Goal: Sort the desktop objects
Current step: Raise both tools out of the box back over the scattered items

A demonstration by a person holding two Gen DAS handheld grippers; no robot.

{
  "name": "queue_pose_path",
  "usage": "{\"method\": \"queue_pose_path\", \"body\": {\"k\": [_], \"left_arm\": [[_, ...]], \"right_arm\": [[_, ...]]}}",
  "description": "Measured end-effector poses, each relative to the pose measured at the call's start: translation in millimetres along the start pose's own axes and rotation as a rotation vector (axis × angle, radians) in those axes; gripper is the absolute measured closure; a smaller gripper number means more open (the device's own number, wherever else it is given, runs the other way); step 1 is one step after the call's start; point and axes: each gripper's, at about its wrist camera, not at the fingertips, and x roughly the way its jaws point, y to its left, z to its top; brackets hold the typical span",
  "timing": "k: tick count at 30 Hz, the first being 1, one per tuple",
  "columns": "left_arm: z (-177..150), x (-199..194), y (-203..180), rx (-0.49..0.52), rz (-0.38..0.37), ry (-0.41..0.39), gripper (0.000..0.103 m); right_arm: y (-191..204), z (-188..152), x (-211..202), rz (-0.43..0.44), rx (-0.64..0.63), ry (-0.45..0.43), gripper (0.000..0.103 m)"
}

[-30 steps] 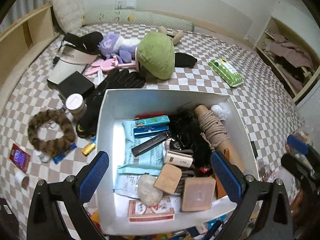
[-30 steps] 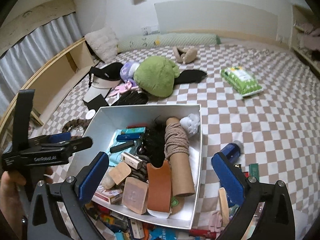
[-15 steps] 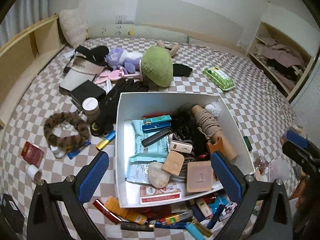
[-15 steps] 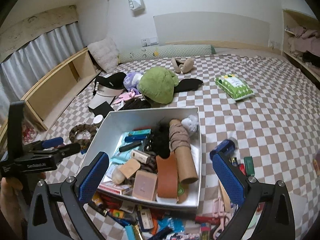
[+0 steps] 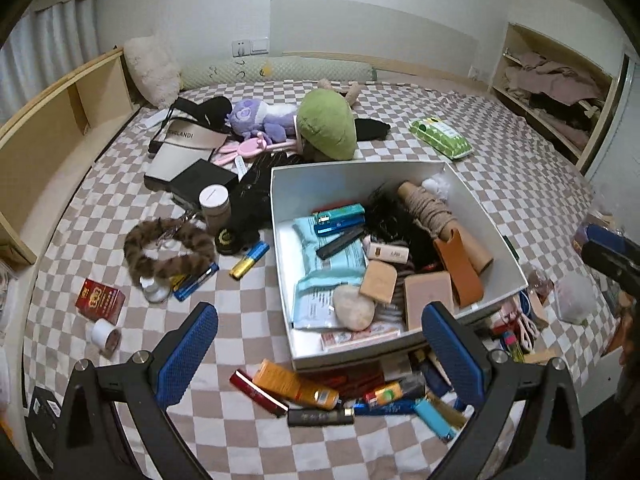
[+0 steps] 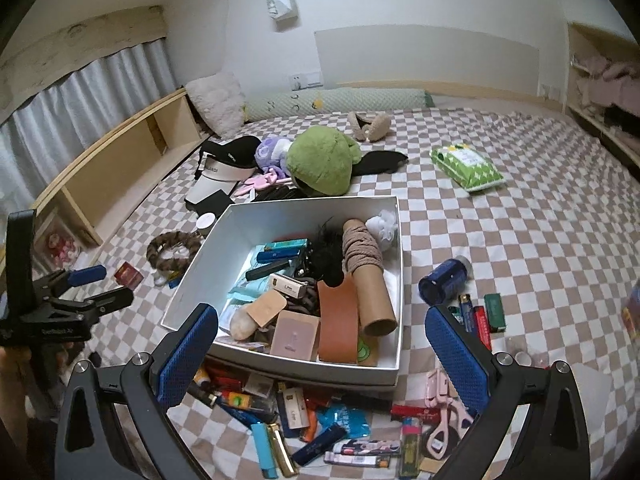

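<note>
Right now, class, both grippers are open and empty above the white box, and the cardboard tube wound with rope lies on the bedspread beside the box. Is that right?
One detail is wrong. The cardboard tube wound with rope lies inside the white box, not beside it; the right wrist view shows this. The left gripper and right gripper are indeed open and empty.

1. Box (image 5: 400, 344) at frame centre on the bed (image 5: 500, 168), holding a rope-wrapped tube (image 5: 430, 210), a stone (image 5: 354, 306), packets.
2. Plush toy (image 5: 328, 128) behind the box, upper centre.
3. Fur ring (image 5: 168, 250) left of the box.
4. Wipes pack (image 5: 440, 138) upper right.
5. Lighters and tubes (image 5: 316, 394) heaped before the box.
</note>
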Motion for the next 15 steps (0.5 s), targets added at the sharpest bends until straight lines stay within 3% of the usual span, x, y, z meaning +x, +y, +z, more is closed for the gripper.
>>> {"method": "queue_pose_path", "body": {"k": [8,15], "left_arm": [[-24,1,8,-0.005,-0.011,0.054,0.0],[-44,17,5,0.007,-0.008,0.145,0.0]], "right_arm": [[-8,-13,2,0.009,0.035,0.037,0.0],[-8,-27,15,0.018,0.035,0.147,0.0]]}}
